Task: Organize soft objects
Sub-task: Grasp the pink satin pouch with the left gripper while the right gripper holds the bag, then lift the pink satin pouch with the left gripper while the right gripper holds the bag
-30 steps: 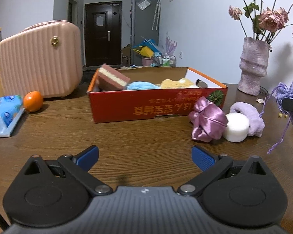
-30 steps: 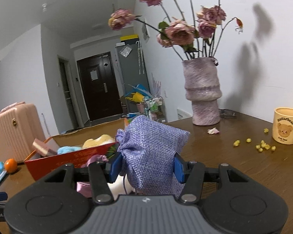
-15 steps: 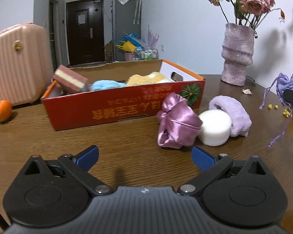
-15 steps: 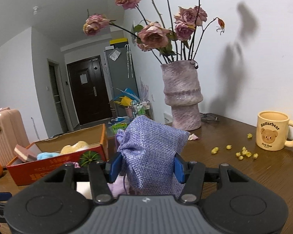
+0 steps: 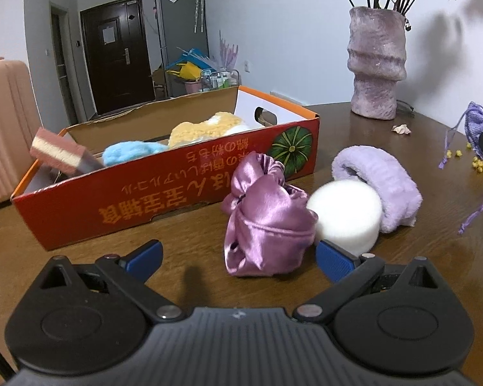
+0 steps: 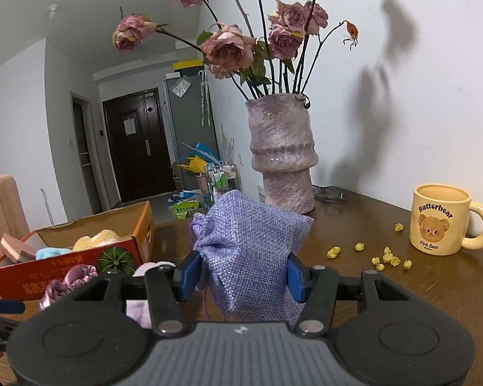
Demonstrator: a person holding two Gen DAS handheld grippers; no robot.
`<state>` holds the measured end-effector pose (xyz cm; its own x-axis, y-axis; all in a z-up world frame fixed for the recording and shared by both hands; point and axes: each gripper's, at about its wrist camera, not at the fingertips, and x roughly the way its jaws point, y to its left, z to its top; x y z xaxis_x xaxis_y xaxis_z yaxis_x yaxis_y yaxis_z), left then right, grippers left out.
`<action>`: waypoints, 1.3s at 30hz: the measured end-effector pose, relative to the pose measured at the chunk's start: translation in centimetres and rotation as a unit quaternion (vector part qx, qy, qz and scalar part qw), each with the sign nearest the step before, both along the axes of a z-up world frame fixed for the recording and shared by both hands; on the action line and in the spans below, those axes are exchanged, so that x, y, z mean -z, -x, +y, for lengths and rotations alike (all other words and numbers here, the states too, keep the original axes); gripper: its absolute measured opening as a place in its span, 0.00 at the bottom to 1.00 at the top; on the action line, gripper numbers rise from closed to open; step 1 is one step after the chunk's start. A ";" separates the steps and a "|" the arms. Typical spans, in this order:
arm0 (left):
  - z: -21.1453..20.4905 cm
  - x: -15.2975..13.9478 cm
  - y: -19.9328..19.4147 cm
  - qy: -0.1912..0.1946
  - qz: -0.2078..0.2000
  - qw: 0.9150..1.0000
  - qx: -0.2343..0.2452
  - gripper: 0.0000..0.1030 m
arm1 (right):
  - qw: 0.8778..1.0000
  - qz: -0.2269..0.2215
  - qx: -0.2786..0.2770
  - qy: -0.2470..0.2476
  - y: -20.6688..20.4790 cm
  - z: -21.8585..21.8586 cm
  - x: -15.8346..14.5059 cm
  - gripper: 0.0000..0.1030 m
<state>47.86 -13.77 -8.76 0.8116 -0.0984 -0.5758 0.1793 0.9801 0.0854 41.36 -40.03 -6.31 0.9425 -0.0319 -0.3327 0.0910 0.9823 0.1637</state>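
Clamping a lavender drawstring pouch (image 6: 251,251) between blue pads (image 6: 190,275), right gripper (image 6: 243,276) holds it above the wooden table (image 6: 434,296), drawstrings dangling below. Seen from the left wrist, same pouch at 3 o'clock at the frame edge.

Spread wide with nothing between the jaws, left gripper (image 5: 240,259) hovers low over the table, just short of a pink satin scrunchie (image 5: 267,222) lying at 12 o'clock. Touching the scrunchie at its 3 o'clock side: a white foam cylinder (image 5: 346,214), and against that, a fluffy lilac band (image 5: 380,180).

Beyond these, at 11 o'clock, a red cardboard box (image 5: 164,193) with a pumpkin print, holding a layered pink sponge (image 5: 59,154) propped on its left rim, a blue fluffy piece (image 5: 128,152) and a yellow fluffy piece (image 5: 206,130).

Further out at 1 o'clock, a mauve vase (image 6: 281,151) of dried roses (image 6: 228,48). From the right wrist, at 3 o'clock, a cream bear mug (image 6: 441,218) with small yellow buds (image 6: 386,257) scattered nearby. Far left, a pink suitcase (image 5: 6,122).
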 end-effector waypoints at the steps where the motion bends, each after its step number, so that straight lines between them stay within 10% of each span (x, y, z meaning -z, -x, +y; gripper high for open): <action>1: -0.1 0.1 -0.3 -0.004 -0.001 1.000 -0.002 1.00 | 1.000 0.001 -0.001 0.000 -0.2 -0.1 0.1 0.52; 15: -1.4 0.3 -2.3 -0.042 -0.031 0.998 0.018 1.00 | 1.000 0.017 -0.011 -0.004 -1.5 -0.2 1.0 0.53; 24: -1.1 0.3 -2.3 -0.018 -0.009 0.999 0.049 0.46 | 1.000 0.007 -0.018 0.008 -1.1 0.4 0.9 0.53; 39: 0.3 -1.3 0.9 0.012 -0.055 0.998 0.001 0.38 | 0.999 -0.029 -0.020 0.026 0.2 3.3 0.2 0.53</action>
<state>46.98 -13.42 -7.43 0.8700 -0.1121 -0.4801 0.1718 0.9817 0.0820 41.16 -36.76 -6.50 0.9608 -0.0091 -0.2770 0.0427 0.9924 0.1156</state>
